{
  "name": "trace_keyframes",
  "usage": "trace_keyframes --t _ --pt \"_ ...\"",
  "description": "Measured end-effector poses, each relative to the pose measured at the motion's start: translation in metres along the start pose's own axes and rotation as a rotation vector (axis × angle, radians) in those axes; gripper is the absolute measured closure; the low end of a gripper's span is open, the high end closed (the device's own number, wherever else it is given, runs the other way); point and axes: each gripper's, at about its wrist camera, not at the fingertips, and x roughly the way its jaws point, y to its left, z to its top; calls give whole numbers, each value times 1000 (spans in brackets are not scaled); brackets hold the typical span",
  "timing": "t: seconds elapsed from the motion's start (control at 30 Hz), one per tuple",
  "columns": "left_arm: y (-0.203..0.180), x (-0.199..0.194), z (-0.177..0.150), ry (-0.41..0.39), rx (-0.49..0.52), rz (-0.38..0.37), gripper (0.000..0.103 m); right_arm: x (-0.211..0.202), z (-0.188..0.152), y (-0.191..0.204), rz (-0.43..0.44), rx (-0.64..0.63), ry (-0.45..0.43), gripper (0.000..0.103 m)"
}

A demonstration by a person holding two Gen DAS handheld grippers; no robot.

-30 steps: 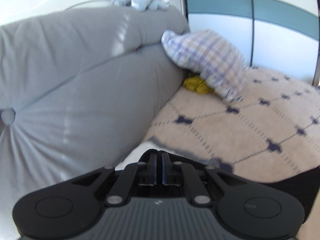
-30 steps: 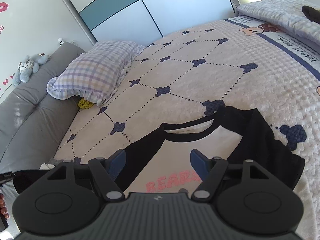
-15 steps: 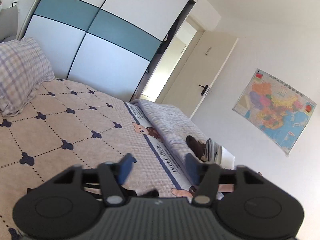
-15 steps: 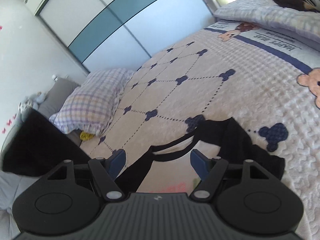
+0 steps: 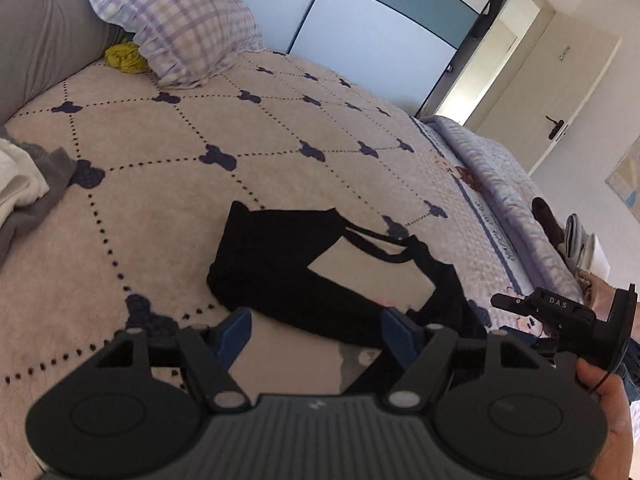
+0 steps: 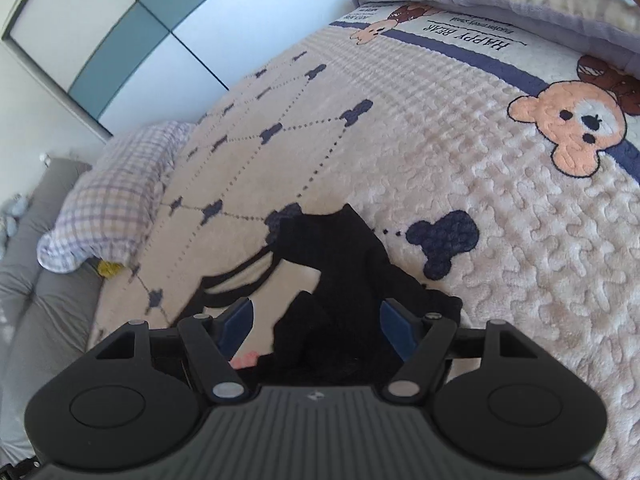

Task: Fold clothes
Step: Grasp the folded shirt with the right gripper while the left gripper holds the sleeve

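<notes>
**Both grippers wide over the black-and-white tee, no grasp yet**

The T-shirt [image 5: 320,276] lies on the quilted bedspread [image 5: 200,200], near the bed's near edge, well apart from the plaid pillow [image 5: 180,28] at the headboard end. The left sleeve is already laid in over the chest; the right side [image 6: 340,280] is bunched in a dark heap.

Left gripper [image 5: 316,332]: jaws stand wide apart, nothing between the pads, hovering just short of the shirt's near edge. Its jaws have just been opening, and now stand empty. Right gripper [image 6: 316,324]: jaws also wide apart, with the rumpled black sleeve fabric lying between them, but the pads do not press on it. The right gripper also shows at the right edge of the left wrist view, held in a hand [image 5: 612,408].

Handling, as a judgement: thin knit, light, limp, no stiffness, will sag and drag when lifted; not fragile, not slippery on the fleecy cover. Pinch at an edge or seam: sleeve hem or shoulder seam for the right side, hem corner for the later lengthwise fold. Grabbing mid-panel risks picking up two layers.

Orientation: the collar [image 5: 380,248] points away from the person, toward the far side of the bed; the hem is nearest, hidden under the grippers. The long axis runs collar to hem, roughly along each gripper's pointing line, slightly skewed.
</notes>
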Motion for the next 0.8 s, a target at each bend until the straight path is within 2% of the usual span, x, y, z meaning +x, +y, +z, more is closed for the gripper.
trace_keyframes --t 0.2,0.23,0.3,0.37,0.4,0.47,0.57,0.63,0.77,0.8 --pt "1 30 -2 17 -26 13 31 29 -15 8 -11 -96 117 37" --pt "4 34 -2 23 -47 16 36 34 -19 10 -29 -123 142 42" --pt "15 41 1 26 -108 12 39 39 -22 7 -13 -114 167 51" --pt "26 48 3 24 -175 8 39 38 -21 4 29 -70 167 65" --pt "31 52 5 25 -202 14 39 37 -21 4 34 -64 159 79" --pt "41 62 8 26 -251 36 39 32 -19 6 20 -69 127 82" --pt "56 75 13 28 -328 64 42 9 -9 14 80 -58 8 86" --pt "63 80 15 18 -370 52 43 -17 -2 19 141 -53 -123 87" --pt "61 85 18 2 -421 14 43 -72 8 29 199 -82 -413 88" --pt "59 85 18 -1 -428 0 43 -82 10 29 218 -81 -455 88"
